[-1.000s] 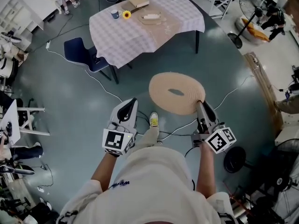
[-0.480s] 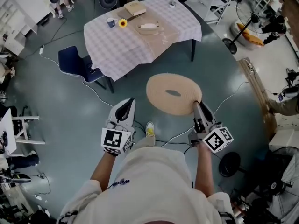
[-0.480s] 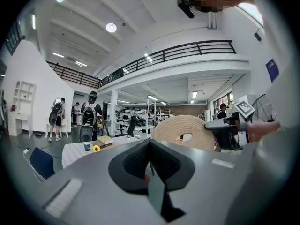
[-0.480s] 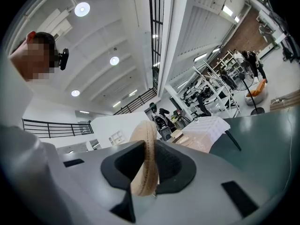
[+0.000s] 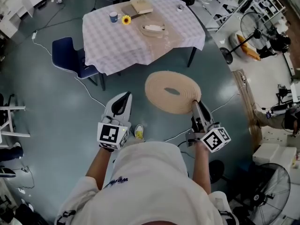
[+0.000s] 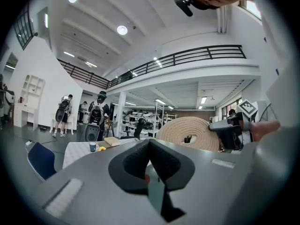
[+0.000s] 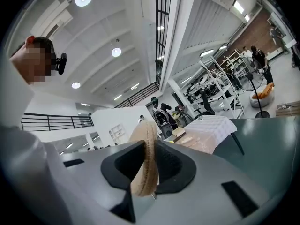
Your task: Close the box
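Observation:
A round woven straw disc (image 5: 159, 86) with a small hole in its middle hangs level above the floor. My right gripper (image 5: 194, 103) is shut on its near rim, and the rim edge (image 7: 144, 163) fills the jaws in the right gripper view. The disc (image 6: 185, 128) also shows in the left gripper view. My left gripper (image 5: 123, 97) is shut with nothing in it, its jaws meeting at the tips (image 6: 150, 146). Ahead stands a table with a checked cloth (image 5: 117, 36). On it lie a flat tan box (image 5: 140, 4) and a shallow oval basket (image 5: 152, 28).
A mug (image 5: 114, 16) and a yellow flower (image 5: 126, 19) sit on the table's far left. A blue chair (image 5: 70, 55) stands at its left side. Cables run across the floor. A fan (image 5: 276, 186) and stands crowd the right. People stand beyond the table.
The person has walked toward the table, carrying both grippers forward. The table looks a little nearer in the gripper views. Right grip on the disc is unchanged.

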{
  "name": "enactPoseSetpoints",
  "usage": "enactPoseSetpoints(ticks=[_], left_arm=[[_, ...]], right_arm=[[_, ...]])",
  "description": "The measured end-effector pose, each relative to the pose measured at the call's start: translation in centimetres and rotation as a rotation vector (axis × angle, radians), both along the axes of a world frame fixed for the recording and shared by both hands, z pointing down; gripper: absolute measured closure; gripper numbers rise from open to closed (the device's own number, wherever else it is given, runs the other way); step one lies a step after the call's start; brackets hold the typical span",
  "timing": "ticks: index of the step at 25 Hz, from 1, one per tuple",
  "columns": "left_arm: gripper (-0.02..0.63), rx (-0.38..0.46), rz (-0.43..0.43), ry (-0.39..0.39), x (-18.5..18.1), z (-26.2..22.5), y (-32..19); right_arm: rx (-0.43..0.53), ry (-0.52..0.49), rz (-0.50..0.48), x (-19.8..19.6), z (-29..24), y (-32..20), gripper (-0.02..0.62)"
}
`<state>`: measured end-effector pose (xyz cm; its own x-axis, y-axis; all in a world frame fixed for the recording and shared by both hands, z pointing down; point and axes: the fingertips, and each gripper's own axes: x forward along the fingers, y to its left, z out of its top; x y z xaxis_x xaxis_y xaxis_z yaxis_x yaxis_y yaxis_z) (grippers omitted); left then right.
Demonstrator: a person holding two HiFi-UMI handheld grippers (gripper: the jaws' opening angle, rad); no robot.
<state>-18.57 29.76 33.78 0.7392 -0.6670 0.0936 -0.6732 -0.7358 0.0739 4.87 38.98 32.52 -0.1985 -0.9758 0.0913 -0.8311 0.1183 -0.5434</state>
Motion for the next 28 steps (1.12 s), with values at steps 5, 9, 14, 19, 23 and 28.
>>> enactPoseSetpoints(ticks=[5, 9, 14, 19, 23, 28], left_arm=[[0.604, 0.006, -0.016, -0.017, -1.2, -0.2, -3.4], [0.604, -0.002, -0.007, -0.028, -0.7, 0.6, -4.5], [0.604, -0.010, 0.006, -0.036, 0.9, 1.0, -6.0], [0.604, -0.012, 0.019, -0.044, 2.6, 1.3, -8.4], [0.604, -0.006, 0.024, -0.044, 4.3, 1.1, -10.1], [0.604, -0.005, 0.003, -0.049, 5.3, 1.6, -13.0]], right_arm=[[0.010, -0.012, -0.002, -0.5, 0.2, -3.3, 0.523], [0.005, -0.025, 0.011, 0.1, 1.1, -4.4, 0.523], [0.002, -0.037, 0.026, 1.6, 1.8, -5.8, 0.523], [0.007, -0.043, 0.038, 3.0, 2.1, -7.8, 0.523], [0.003, -0.044, 0.044, 4.7, 2.2, -9.5, 0.523], [0.013, -0.047, 0.027, 6.2, 2.7, -13.2, 0.523]])
